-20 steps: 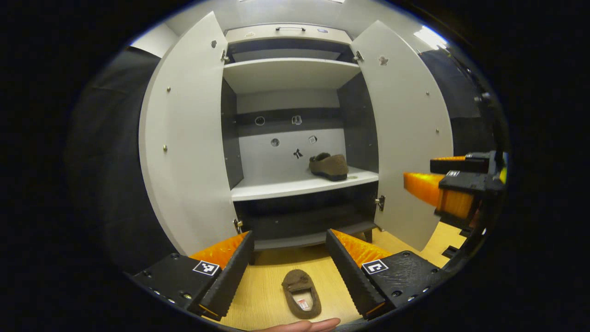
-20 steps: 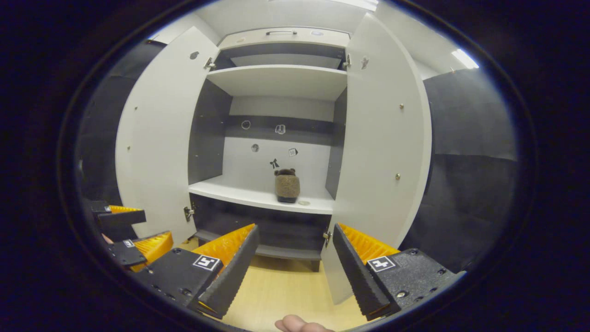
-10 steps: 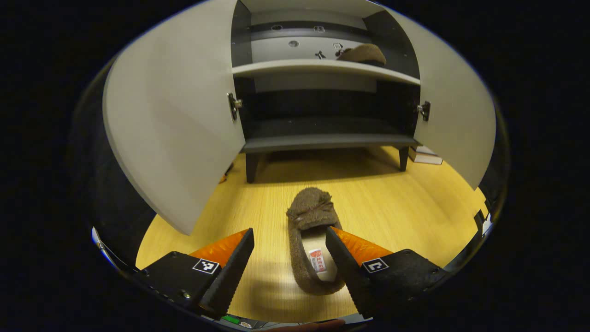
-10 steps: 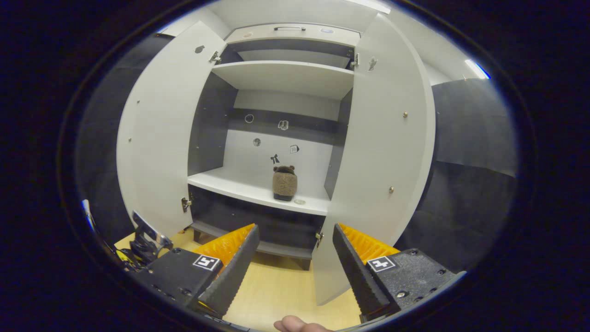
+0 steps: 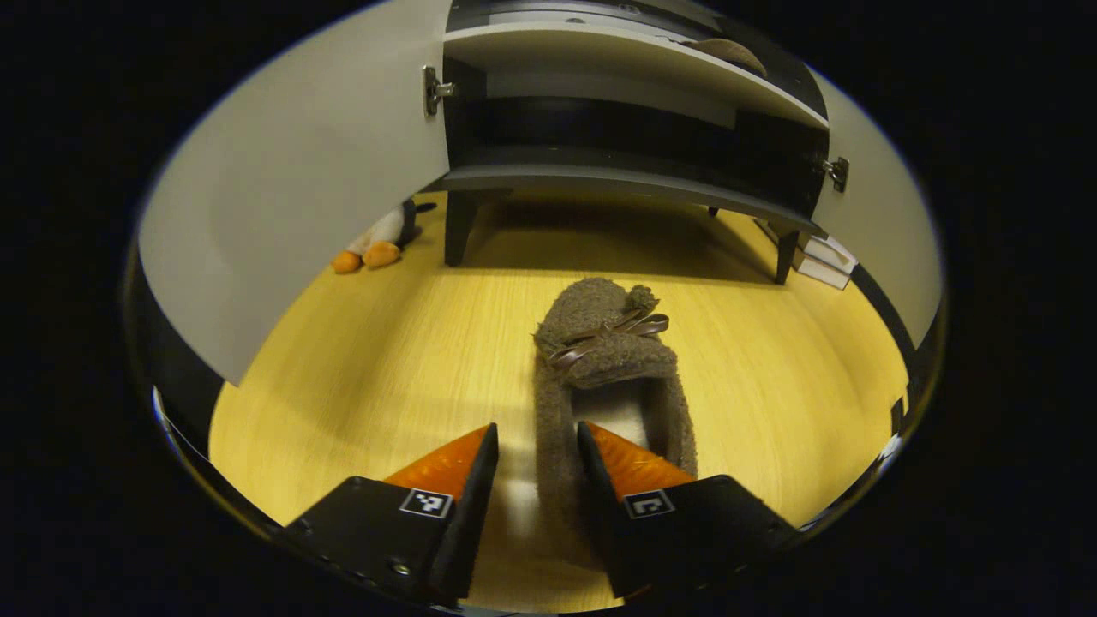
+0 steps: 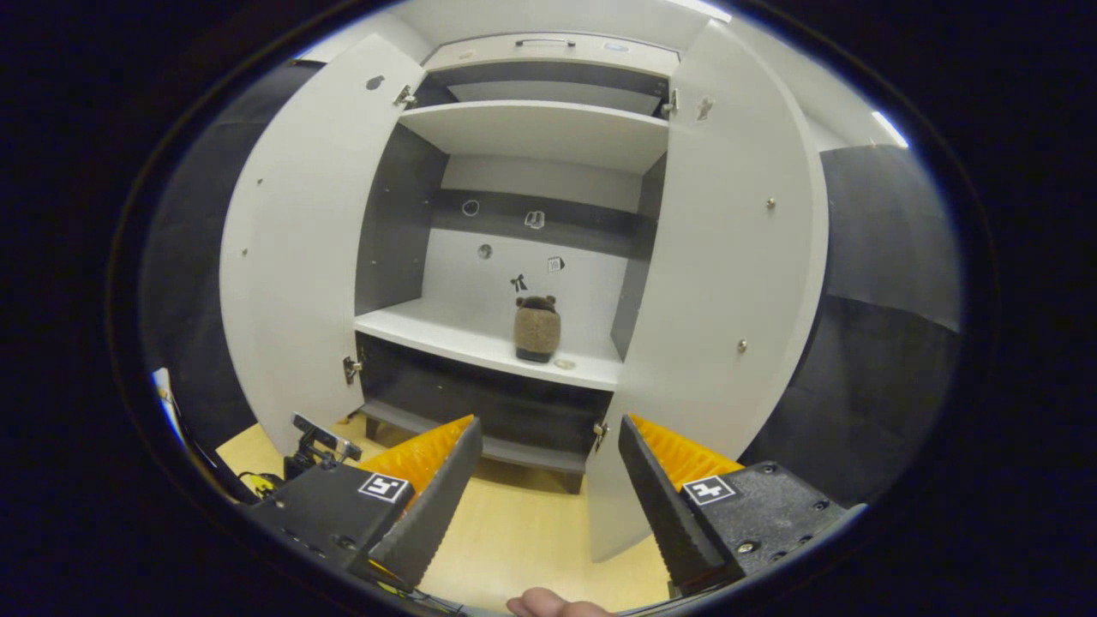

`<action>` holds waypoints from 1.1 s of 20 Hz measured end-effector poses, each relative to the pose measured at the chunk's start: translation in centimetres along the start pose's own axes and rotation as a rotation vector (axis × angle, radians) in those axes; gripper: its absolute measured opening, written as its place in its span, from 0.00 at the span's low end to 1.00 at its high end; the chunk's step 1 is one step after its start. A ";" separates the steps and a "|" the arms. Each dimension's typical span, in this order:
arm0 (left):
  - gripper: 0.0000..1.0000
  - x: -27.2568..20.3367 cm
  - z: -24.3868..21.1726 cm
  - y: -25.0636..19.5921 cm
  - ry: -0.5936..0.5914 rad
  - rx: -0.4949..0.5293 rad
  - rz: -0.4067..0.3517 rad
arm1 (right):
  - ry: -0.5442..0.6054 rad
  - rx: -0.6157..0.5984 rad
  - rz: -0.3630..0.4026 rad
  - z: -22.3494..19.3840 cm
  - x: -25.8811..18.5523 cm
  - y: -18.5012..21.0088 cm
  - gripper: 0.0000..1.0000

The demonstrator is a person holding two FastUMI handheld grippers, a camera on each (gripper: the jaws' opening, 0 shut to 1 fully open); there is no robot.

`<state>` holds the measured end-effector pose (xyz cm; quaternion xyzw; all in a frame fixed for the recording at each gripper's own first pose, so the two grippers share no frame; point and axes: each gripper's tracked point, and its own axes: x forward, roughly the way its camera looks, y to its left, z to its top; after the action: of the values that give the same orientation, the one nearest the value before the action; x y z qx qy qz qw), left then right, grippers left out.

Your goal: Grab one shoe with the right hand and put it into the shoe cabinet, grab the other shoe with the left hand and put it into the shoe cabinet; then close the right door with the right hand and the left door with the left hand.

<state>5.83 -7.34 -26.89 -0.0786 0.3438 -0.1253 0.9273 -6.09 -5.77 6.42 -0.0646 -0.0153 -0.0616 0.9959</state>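
**Left hand-held gripper straddling the floor shoe; second shoe on the cabinet shelf**

In the left gripper view, the left hand-held gripper (image 5: 536, 467) is seen low over the wooden floor (image 5: 368, 377), its jaws partly open. The left wall of a brown fuzzy shoe (image 5: 600, 360) lies between the two fingers: one finger is set inside the shoe's opening, the other outside on the floor side. Whether both fingers press on the wall cannot be told. The shoe is laid on the floor in front of the shoe cabinet (image 5: 617, 180), toe and bow pointed toward it. A small orange-and-white toy (image 5: 373, 248) is seen beside the cabinet's front leg, behind the open left door (image 5: 291, 180).

In the right gripper view, the right hand-held gripper (image 6: 544, 493) is held wide open and empty, facing the cabinet. Both doors are swung open, the right door (image 6: 728, 283) just ahead. The other shoe (image 6: 536, 329) is seen resting on the white middle shelf (image 6: 446, 330), toward its right end.
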 end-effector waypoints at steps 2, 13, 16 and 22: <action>0.25 -1.4 0.9 -1.0 -0.001 0.024 0.003 | -0.006 -0.001 -0.005 0.2 0.1 -0.1 1.00; 0.07 -5.5 3.4 -2.5 -0.058 0.053 -0.002 | 0.044 -0.017 0.002 -1.1 0.7 0.3 1.00; 0.07 -6.5 4.2 -2.3 -0.075 0.046 0.000 | 0.053 -0.008 0.017 -1.3 0.9 0.7 1.00; 0.07 -10.7 8.8 -1.9 -0.135 0.007 0.040 | 0.060 0.002 0.031 -1.4 1.1 0.9 1.00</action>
<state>3.49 -5.59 -13.21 -0.0768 0.2815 -0.1025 0.9510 -4.83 -5.20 4.99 -0.0617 0.0157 -0.0481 0.9968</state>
